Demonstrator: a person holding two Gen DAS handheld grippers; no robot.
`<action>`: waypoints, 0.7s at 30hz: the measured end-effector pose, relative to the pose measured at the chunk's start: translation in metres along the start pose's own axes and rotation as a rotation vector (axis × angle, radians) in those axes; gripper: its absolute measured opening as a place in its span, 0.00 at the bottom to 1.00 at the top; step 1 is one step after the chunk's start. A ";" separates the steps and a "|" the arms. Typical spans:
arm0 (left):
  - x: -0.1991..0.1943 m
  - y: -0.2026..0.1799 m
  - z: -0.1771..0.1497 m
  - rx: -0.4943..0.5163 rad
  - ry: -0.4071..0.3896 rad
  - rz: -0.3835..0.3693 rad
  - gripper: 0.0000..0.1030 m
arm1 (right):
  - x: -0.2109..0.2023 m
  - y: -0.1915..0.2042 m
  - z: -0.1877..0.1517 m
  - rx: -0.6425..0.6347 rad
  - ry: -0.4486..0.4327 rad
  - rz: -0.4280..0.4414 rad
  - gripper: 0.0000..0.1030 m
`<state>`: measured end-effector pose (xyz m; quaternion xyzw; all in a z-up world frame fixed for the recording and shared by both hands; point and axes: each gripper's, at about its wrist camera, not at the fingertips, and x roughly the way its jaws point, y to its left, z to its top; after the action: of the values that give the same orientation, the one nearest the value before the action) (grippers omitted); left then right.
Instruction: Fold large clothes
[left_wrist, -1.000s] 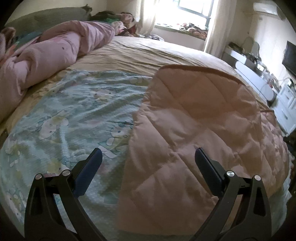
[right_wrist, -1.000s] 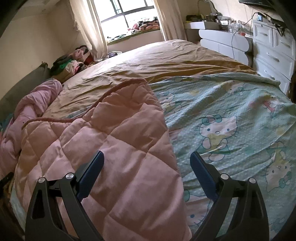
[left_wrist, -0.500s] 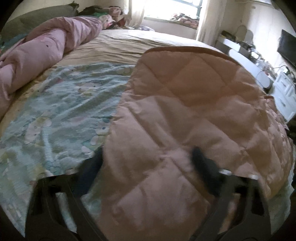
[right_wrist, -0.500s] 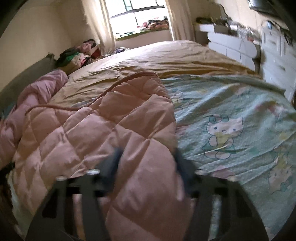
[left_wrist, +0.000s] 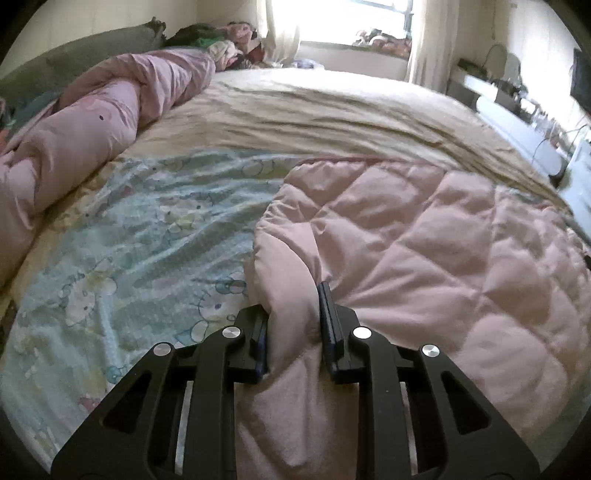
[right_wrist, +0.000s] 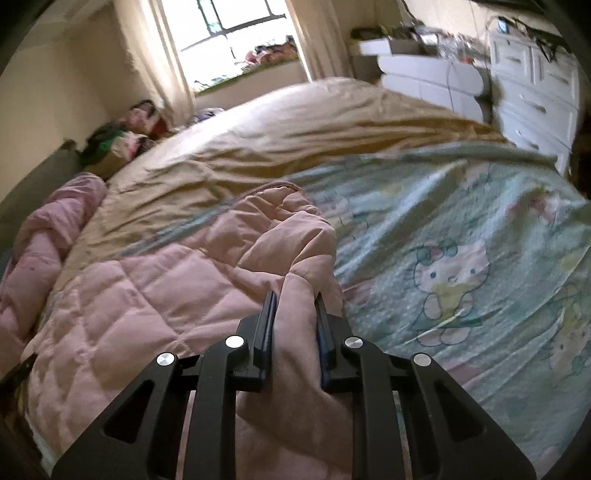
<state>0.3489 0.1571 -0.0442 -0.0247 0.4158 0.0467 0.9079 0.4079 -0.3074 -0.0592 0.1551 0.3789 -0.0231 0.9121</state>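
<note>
the bed (left_wrist: 332, 110) fills both views, spread with a tan sheet (right_wrist: 295, 140) and, nearer you, a pale green cartoon-print sheet (left_wrist: 140, 251). a bundled pink duvet (left_wrist: 92, 125) lies along its far left side. the pink quilt (left_wrist: 424, 236), the thing you're folding, lies flat over the near part of the bed on top of the print sheet. a second ago both grippers hung wide apart above it with nothing between them; now each has come down onto the quilt's near edge and gathered a ridge of it. your left gripper (left_wrist: 293, 314) is closing with a thick pleat pinched between its pads, and your right gripper (right_wrist: 295, 314) is closing on a similar bunch near the quilt's other side. that likely means the grasp is nearly set, and the fold can start once both holds feel firm.
</note>
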 end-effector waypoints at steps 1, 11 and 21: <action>0.004 0.000 -0.001 -0.004 0.007 0.004 0.18 | 0.006 -0.001 0.000 0.002 0.010 -0.007 0.18; 0.022 0.006 -0.011 -0.038 0.037 -0.020 0.23 | 0.039 0.003 -0.010 -0.048 0.058 -0.093 0.24; 0.005 0.008 -0.016 -0.045 0.020 0.002 0.31 | 0.009 0.002 -0.015 -0.115 0.004 -0.170 0.61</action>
<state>0.3387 0.1639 -0.0586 -0.0449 0.4237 0.0567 0.9029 0.4045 -0.3003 -0.0745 0.0697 0.3931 -0.0784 0.9135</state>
